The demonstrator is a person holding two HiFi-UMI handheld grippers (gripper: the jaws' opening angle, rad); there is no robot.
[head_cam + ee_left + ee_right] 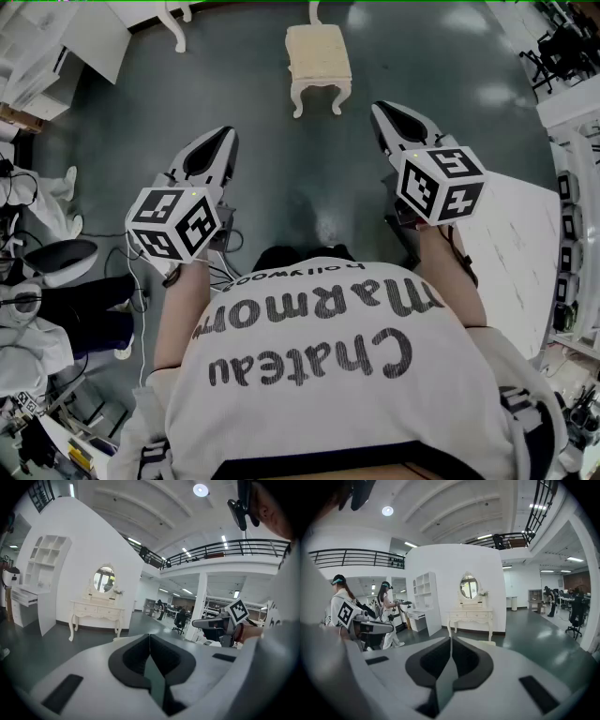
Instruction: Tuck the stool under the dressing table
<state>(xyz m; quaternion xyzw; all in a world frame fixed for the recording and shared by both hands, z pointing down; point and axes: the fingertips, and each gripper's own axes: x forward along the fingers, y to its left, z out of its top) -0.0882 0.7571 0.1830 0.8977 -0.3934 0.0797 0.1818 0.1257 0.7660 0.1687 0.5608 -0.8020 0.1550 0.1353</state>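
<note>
The dark grey-green glossy floor [281, 159] spreads out ahead of you. Beyond it, against a curved white wall [440, 583], stands the cream dressing table with carved legs and an oval mirror [471, 616]. The cream stool with a padded square seat and curved legs [318, 58] stands on the open floor in front of that table, near its right-hand leg and not under it. It is well apart from both of your tools. Your left gripper [221, 136] is held out low on your left, its jaws pressed together with nothing between them. Your right gripper [382, 111] points toward the stool, likewise closed and empty.
</note>
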